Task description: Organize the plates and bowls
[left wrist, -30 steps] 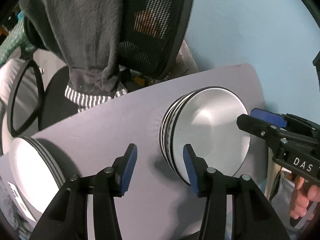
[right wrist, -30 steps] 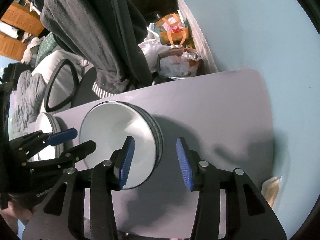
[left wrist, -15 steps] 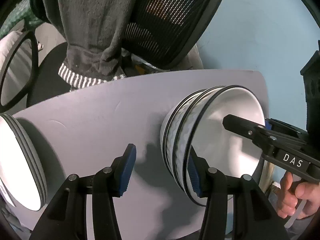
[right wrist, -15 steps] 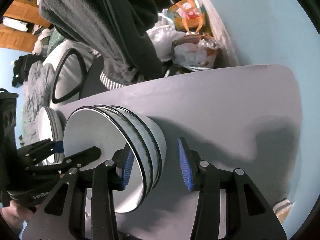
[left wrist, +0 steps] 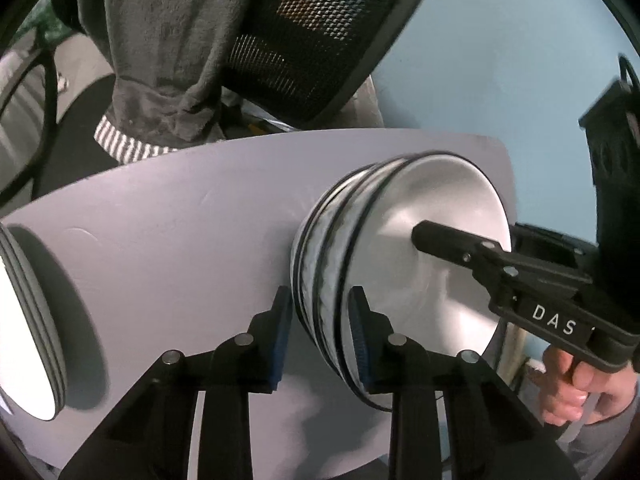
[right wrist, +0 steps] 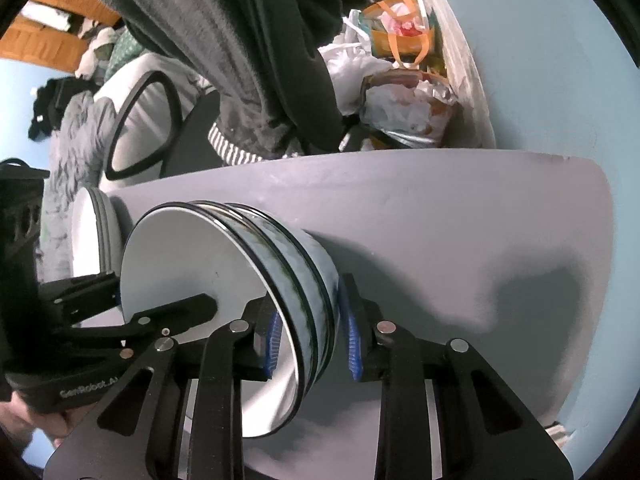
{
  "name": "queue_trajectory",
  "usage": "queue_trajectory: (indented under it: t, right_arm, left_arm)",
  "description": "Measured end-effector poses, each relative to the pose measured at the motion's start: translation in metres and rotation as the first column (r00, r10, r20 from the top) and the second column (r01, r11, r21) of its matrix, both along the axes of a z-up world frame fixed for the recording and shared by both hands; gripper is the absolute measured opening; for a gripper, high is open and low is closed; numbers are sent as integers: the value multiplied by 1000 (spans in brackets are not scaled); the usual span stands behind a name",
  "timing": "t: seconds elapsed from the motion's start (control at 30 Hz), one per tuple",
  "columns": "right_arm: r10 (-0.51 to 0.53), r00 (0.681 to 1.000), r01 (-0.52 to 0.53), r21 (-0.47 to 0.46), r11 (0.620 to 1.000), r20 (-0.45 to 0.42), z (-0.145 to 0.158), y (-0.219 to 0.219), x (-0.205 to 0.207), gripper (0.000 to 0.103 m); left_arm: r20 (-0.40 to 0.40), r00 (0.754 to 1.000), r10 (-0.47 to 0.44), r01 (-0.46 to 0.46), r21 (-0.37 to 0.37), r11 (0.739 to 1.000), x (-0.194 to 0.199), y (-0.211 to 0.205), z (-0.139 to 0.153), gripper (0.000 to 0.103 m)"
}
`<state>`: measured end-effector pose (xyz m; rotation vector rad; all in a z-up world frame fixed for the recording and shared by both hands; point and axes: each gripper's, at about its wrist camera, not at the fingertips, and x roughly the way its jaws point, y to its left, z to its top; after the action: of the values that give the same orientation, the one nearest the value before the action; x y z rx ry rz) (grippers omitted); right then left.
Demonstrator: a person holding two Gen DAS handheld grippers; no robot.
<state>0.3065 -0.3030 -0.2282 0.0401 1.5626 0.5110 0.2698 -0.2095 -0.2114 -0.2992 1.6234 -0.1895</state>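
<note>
Bowls (left wrist: 384, 276), nested in a stack near the desk's (left wrist: 180, 216) right edge, now pinched at both rims: left hand-held gripper (left wrist: 320, 332) and right hand-held gripper (right wrist: 310, 338) just closed onto opposite walls. Probably ready for lifting; plates (left wrist: 24, 320) waiting at left edge.

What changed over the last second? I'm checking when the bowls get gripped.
Both grippers came down over opposite walls of the bowl stack and their jaws have just been closing. The left gripper and right gripper now clamp the stacked walls, one finger inside, one outside. The plate stack and table stayed as they were.
</note>
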Motion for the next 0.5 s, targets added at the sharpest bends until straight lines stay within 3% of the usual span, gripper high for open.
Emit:
queue_trajectory:
  t: [0.5]
  right_arm:
    - [110, 994, -110, 1, 994, -18, -4, 46, -36, 25]
  left_arm:
    - [-5, 998, 55, -54, 52, 997, -45, 47, 8, 28]
